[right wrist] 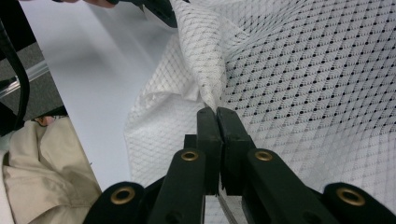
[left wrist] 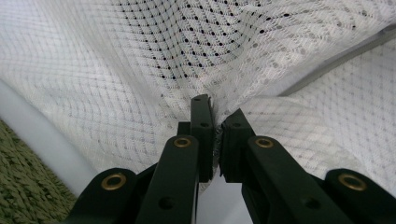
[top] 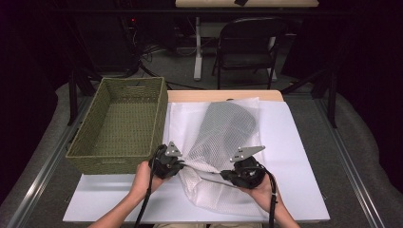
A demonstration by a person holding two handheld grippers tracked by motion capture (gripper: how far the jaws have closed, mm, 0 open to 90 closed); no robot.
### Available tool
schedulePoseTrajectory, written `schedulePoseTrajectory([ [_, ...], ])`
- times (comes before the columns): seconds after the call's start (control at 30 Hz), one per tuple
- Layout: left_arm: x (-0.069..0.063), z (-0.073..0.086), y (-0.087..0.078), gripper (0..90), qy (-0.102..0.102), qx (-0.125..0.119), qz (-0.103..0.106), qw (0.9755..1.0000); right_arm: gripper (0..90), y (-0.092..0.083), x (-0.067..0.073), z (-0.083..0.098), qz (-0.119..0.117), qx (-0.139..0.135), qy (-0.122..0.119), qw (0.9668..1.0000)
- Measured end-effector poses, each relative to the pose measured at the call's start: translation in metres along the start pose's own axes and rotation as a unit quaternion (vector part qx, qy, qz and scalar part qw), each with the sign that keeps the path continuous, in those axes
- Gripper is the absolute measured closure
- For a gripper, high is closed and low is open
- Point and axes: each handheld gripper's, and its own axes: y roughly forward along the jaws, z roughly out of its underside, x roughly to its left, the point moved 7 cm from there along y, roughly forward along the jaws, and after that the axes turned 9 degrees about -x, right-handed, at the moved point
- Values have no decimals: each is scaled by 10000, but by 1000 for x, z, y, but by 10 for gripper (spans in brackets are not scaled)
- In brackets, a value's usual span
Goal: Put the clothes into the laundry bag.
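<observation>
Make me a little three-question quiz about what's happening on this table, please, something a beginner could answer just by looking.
1. True or false: the woven basket has things in it.
2. Which gripper is shut on the white mesh bag?
A. left gripper alone
B. right gripper alone
C. both
3. Fill in: seen from the high view, the basket stands to the ____ of the mesh bag.

Key
1. False; its inside is bare.
2. C; each gripper view shows its fingers closed on a pinch of mesh.
3. left
</observation>
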Motion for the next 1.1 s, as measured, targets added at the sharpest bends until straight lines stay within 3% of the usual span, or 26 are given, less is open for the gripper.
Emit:
schedulePoseTrajectory([
  [0.07, 0, 0, 1, 867, 54, -42, -57, 10000, 882, 2, -2, 3, 5, 66, -16, 10000],
  [0.33, -4, 8, 9, 863, 170, 259, 12, 9995, 881, 16, -14, 22, 94, 453, 43, 9989],
  [0.6, -7, 11, 12, 838, 232, 363, 25, 9991, 881, 33, -23, 38, 159, 791, 50, 9967],
  [0.7, -8, 12, 12, 760, 215, 440, 42, 9988, 881, 38, -23, 43, 180, 930, 23, 9955],
  [0.87, -14, 13, 4, 517, 178, 635, 77, 9978, 867, 39, -23, 45, 229, 948, 29, 9952],
  [0.97, -23, 10, -4, 414, 163, 565, 43, 9983, 791, 33, -24, 41, 230, 854, -8, 9961],
  [1.1, -41, 8, -11, 372, 225, 449, 166, 9986, 662, 24, -25, 34, 252, 711, 20, 9972],
])
